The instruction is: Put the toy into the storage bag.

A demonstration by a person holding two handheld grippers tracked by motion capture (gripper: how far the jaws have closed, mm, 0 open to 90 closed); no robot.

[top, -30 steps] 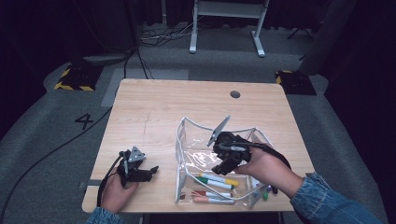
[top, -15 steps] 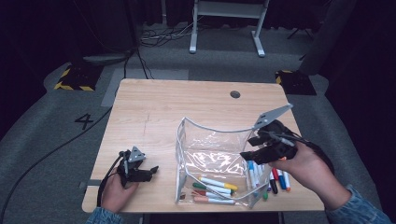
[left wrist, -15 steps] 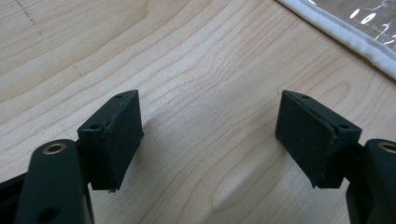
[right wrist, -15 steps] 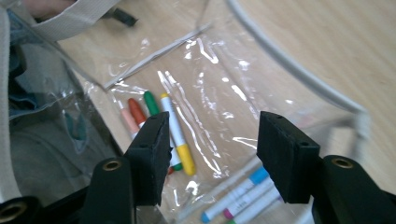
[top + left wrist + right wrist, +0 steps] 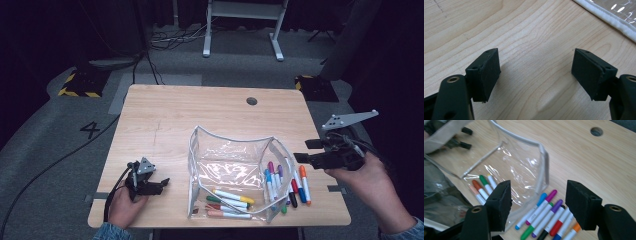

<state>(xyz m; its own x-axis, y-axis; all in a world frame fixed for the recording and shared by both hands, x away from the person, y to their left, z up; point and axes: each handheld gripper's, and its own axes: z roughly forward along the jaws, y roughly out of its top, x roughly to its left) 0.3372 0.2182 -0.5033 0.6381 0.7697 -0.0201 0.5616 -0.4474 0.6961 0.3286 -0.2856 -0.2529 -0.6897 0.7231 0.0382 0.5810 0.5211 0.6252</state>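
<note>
Wooden table (image 5: 200, 120) on grey carpet (image 5: 55, 130), dark room, clear pouch (image 5: 235, 165) atop.

L claw (image 5: 161, 183) low at 7 o'clock, jaws apart, empty. R claw (image 5: 306, 151) raised at 4 o'clock, jaws just opening, empty.

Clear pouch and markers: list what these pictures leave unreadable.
- Markers in the clear pouch, high view: the exact count; glare on the plastic and overlap blur them together.
- Loose markers, right gripper view: the lower ends are cut off by the bottom edge and hidden behind the right gripper.
- Marker labels: too small in every view.
- Pouch, left gripper view: just a corner, cut by the frame edge.
</note>
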